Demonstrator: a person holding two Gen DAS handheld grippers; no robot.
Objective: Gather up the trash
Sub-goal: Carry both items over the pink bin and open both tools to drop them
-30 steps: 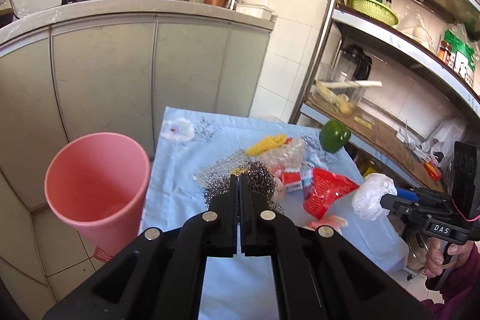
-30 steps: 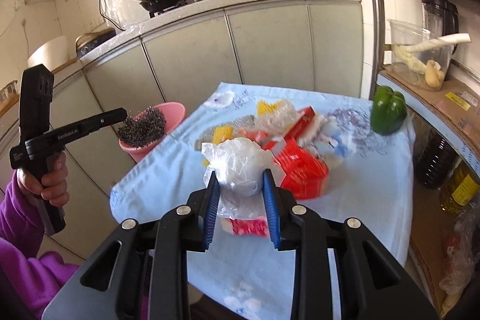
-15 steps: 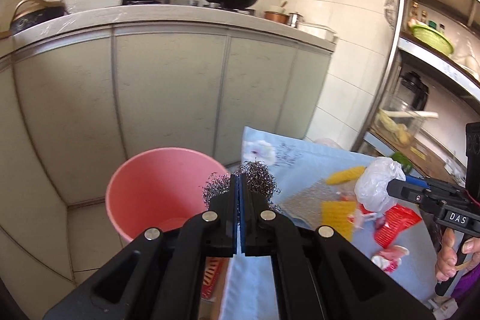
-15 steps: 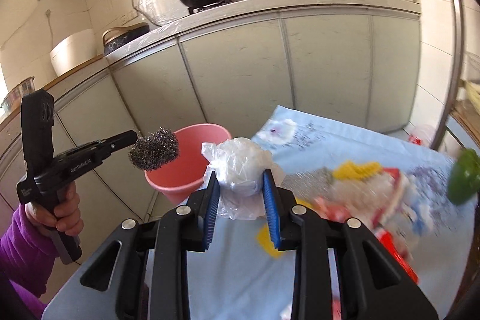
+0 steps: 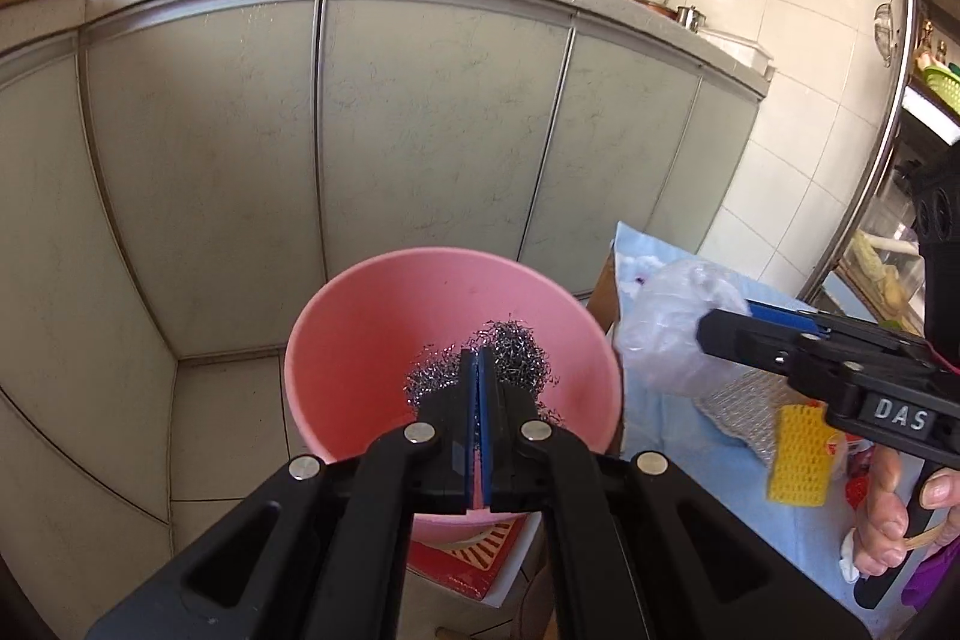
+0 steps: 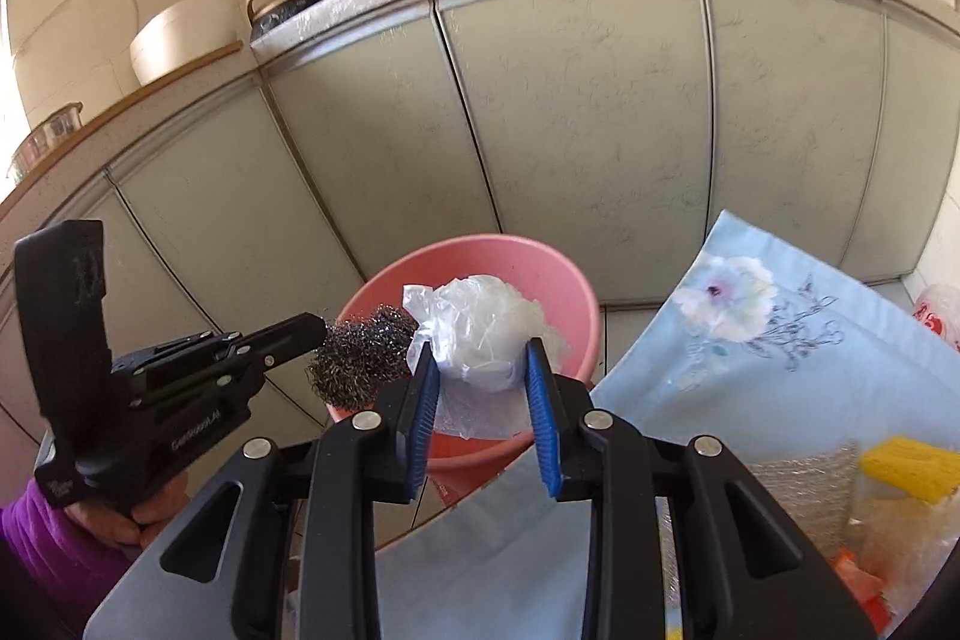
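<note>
Over the round pink plastic bucket (image 5: 384, 340), the left wrist view shows the left gripper (image 5: 478, 370) pinched tight on a wiry grey steel-wool scourer (image 5: 510, 346), not yet dropped; no other trash shows inside.

From the right wrist view, the right gripper (image 6: 483, 370) clamps a crumpled translucent plastic bag (image 6: 480, 325) at the rim. 2 pieces await release; a yellow honeycomb sponge (image 6: 906, 466) remains on the pale blue floral cloth (image 6: 780, 370).

Bright daylight, sharp centres, strong fisheye bending, dark corners.
</note>
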